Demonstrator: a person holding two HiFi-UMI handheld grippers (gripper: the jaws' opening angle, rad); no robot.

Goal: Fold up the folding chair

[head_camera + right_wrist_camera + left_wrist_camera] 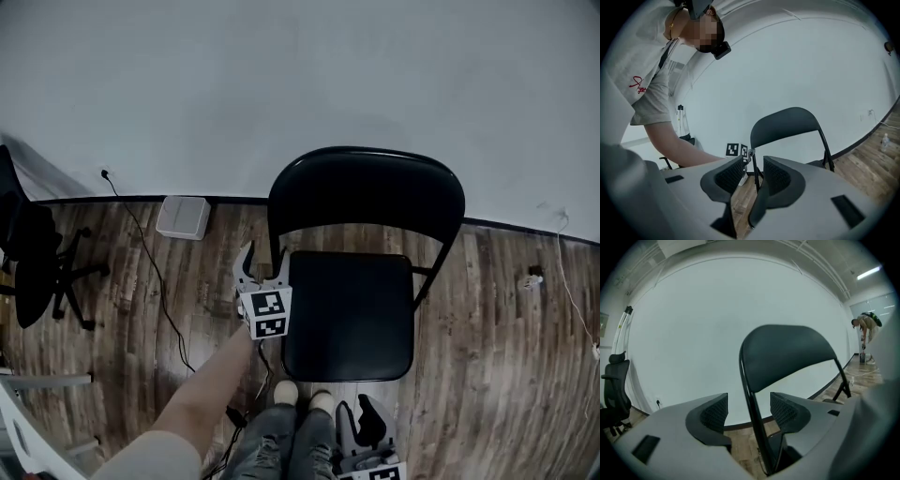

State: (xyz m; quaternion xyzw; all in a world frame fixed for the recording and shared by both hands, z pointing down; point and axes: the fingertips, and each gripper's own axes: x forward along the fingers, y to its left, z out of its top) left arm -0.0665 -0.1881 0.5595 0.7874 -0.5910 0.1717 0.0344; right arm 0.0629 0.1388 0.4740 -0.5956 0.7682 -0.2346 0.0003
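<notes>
Folding chair [349, 319]: 1, fully unfolded on wood floor [487, 309]. Left gripper [262, 266] jaws are spread around back tube [757, 427], unclamped. Right gripper [366, 424] jaws are parted, empty. Folding is not yet started.

left gripper [749, 410] — jaws apart | folding chair [787, 357] frame between them, touching neither

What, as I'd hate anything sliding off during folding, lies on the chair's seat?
Nothing lies on the seat: the head view shows its black pad bare. The left gripper is beside its left edge, not on it. The floor under the seat is covered.
</notes>
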